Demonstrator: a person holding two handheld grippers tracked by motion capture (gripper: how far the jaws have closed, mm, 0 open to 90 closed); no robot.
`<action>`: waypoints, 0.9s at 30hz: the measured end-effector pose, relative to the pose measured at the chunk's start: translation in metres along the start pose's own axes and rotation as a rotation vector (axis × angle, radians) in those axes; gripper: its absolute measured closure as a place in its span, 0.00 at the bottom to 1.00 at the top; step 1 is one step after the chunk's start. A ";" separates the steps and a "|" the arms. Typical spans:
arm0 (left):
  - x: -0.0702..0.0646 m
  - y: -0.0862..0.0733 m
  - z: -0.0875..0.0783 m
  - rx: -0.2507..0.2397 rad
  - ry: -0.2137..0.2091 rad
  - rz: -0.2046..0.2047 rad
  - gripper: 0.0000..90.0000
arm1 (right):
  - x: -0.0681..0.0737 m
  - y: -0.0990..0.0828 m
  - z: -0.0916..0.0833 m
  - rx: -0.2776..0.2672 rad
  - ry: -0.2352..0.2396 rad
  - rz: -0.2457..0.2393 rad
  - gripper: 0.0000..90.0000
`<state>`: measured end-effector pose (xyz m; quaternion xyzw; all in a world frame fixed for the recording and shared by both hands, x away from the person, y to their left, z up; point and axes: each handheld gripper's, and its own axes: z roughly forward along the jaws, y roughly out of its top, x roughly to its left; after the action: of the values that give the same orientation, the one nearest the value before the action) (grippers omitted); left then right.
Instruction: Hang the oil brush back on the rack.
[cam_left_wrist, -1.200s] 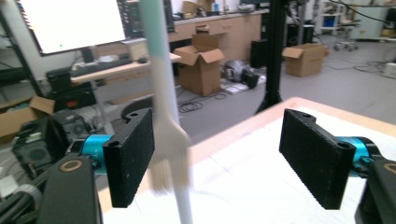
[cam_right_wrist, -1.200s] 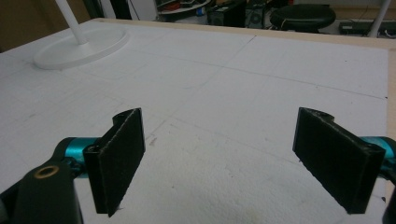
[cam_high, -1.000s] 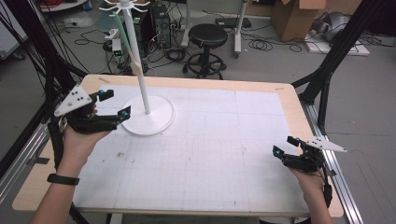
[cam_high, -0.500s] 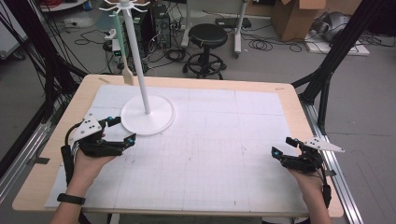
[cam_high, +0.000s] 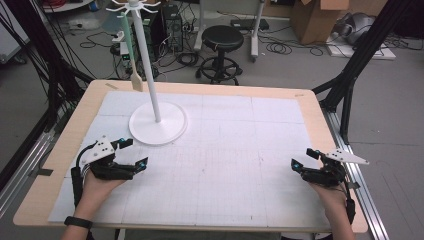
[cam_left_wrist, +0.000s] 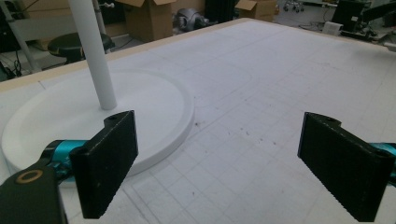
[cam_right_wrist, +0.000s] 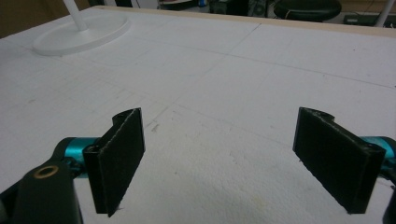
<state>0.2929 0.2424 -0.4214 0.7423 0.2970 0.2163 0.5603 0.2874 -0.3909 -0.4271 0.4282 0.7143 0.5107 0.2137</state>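
Observation:
A white stand (cam_high: 155, 102) with a round base (cam_high: 167, 131) and hooks at its top rises at the back left of the table. A spatula with a green handle (cam_high: 131, 55) hangs from one hook. My left gripper (cam_high: 136, 152) rests low over the mat just in front of the base (cam_left_wrist: 154, 107). It is open, its jaws have just been opening, and nothing is between them (cam_left_wrist: 224, 163). My right gripper (cam_high: 302, 158) sits open and empty near the table's right front (cam_right_wrist: 224, 158), with the base (cam_right_wrist: 84, 30) far off.
A white gridded mat (cam_high: 235, 150) covers the wooden table (cam_high: 55, 180). Behind the table stand a black stool (cam_high: 222, 42), cardboard boxes (cam_high: 312, 20) and loose cables on the floor. Black frame legs (cam_high: 350, 85) flank the table's right side.
My left hand has come down and toward the front, from beside the stand's base to low over the mat. The right hand has kept still.

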 end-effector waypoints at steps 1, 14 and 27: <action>0.001 -0.002 0.000 0.002 -0.003 -0.001 0.14 | 0.000 0.000 0.000 0.005 0.002 0.001 0.18; 0.011 -0.006 -0.009 0.007 0.060 0.014 0.14 | 0.002 -0.003 0.001 0.017 0.008 -0.008 0.18; 0.018 -0.008 -0.014 0.005 0.085 0.000 0.14 | 0.002 -0.004 0.002 0.024 0.007 -0.008 0.18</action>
<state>0.2954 0.2660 -0.4252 0.7338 0.3209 0.2470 0.5455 0.2863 -0.3883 -0.4315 0.4263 0.7227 0.5026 0.2083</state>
